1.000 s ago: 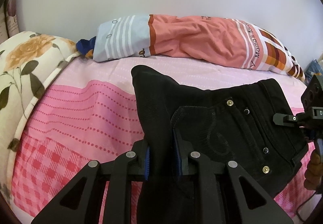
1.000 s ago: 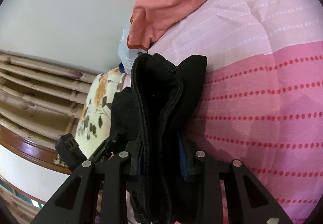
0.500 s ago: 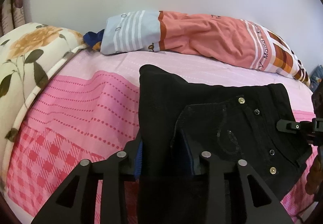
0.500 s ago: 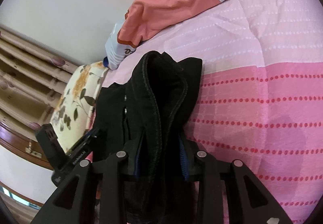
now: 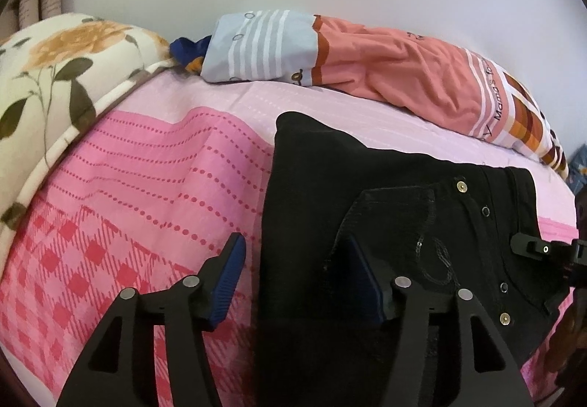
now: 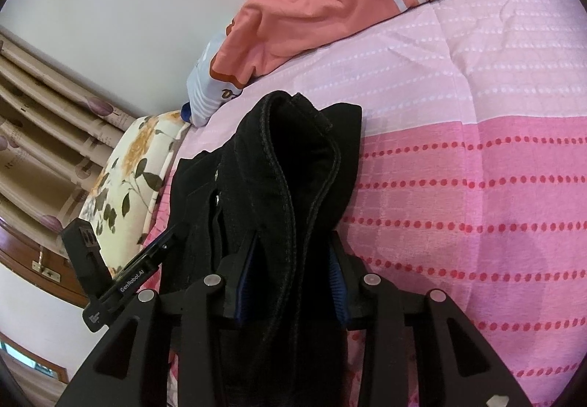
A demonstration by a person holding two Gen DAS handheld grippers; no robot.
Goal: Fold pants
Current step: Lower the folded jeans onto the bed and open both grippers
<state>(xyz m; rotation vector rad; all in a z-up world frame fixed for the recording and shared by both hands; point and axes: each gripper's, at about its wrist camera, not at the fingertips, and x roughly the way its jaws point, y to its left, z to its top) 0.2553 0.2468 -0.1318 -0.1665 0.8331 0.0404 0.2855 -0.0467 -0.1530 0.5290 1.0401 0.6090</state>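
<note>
Black denim pants (image 5: 385, 194) lie folded on the pink bed (image 5: 154, 187); the left hand-held gripper (image 5: 297, 278) has let go, jaws opening, while the right hand-held gripper (image 6: 290, 282), also easing open, still pinches the waistband.

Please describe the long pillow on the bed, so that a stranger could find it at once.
Look at the far edge of the pink bedsheet, along the white wall. There lies a long pillow, behind the black pants. Unlike the flowered quilt beside it, it is salmon-orange with one pale blue, white-striped end.

Black pants (image 5: 367, 168) on pink dotted bedspread (image 5: 165, 179)
</note>
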